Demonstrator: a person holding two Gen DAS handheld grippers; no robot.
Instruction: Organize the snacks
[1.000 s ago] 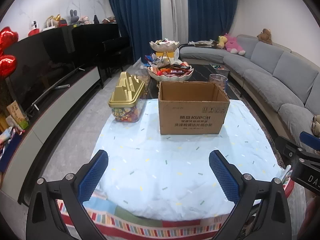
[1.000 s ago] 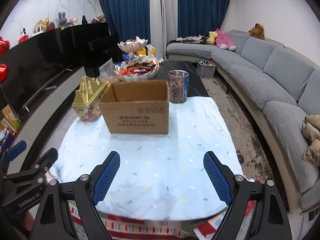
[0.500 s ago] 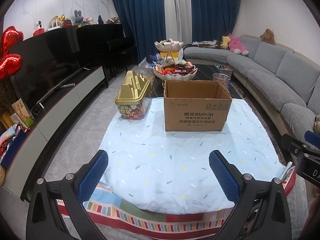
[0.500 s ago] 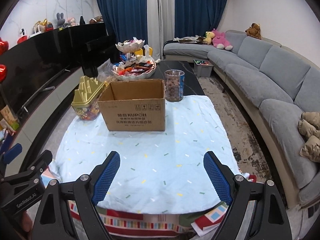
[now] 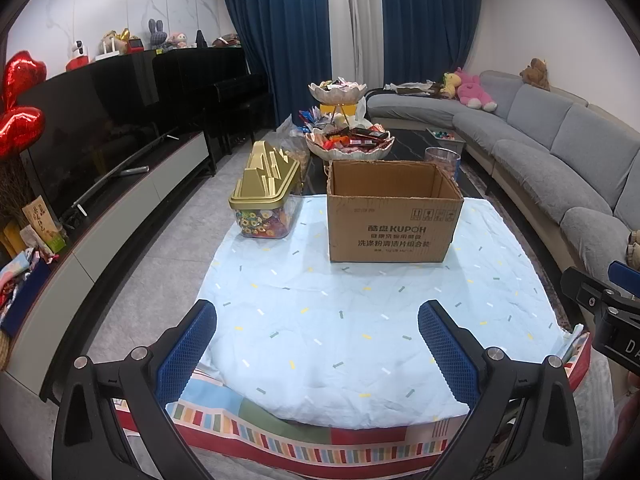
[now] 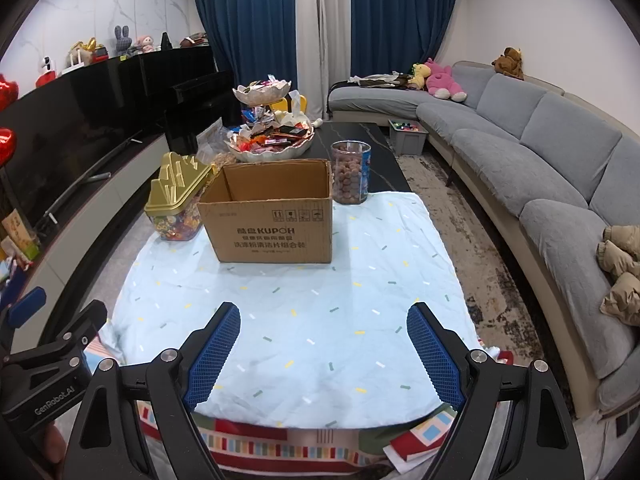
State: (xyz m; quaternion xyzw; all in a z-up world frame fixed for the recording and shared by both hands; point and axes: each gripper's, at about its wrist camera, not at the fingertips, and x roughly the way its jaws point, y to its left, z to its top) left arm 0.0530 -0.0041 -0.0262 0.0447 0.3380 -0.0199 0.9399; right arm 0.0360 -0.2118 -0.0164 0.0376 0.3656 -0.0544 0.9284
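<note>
Living room stuff all around: a long grey sofa curves along the right wall, with a pink plush toy and a brown teddy up on it. Dark blue curtains hang at the back with a white strip between them. On the left there's a big black TV on a low grey cabinet, red heart balloons beside it, and little figurines on top of a black piano.
</note>
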